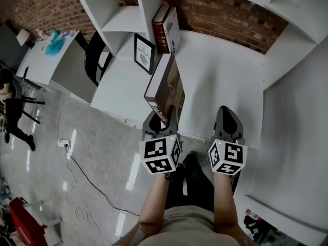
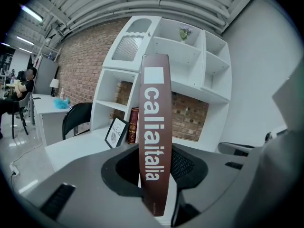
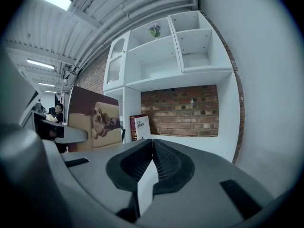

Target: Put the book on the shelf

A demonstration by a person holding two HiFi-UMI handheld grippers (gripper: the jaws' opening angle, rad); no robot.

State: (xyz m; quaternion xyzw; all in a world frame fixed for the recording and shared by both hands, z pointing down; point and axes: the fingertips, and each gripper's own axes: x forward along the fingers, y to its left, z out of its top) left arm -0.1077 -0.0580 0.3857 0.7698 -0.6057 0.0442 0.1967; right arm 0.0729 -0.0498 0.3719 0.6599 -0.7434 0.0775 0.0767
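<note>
My left claw (image 1: pixel 162 118) is clamped on one book (image 1: pixel 166 83), brown-spined with white lettering and a dog on its cover, held upright over the white shelf (image 1: pixel 215 70). Beyond it stand one framed print (image 1: pixel 144 53) and two volumes (image 1: pixel 165 28). My right claw (image 1: pixel 227 118) is pressed together, empty.

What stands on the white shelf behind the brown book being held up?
A framed print and, beside it, an upright red-spined book. The held brown book covers part of the shelf, so anything beneath is unseen.

In left tongs (image 1: pixel 161 118), book (image 1: pixel 166 86) stands before shelf (image 1: pixel 220 70).
</note>
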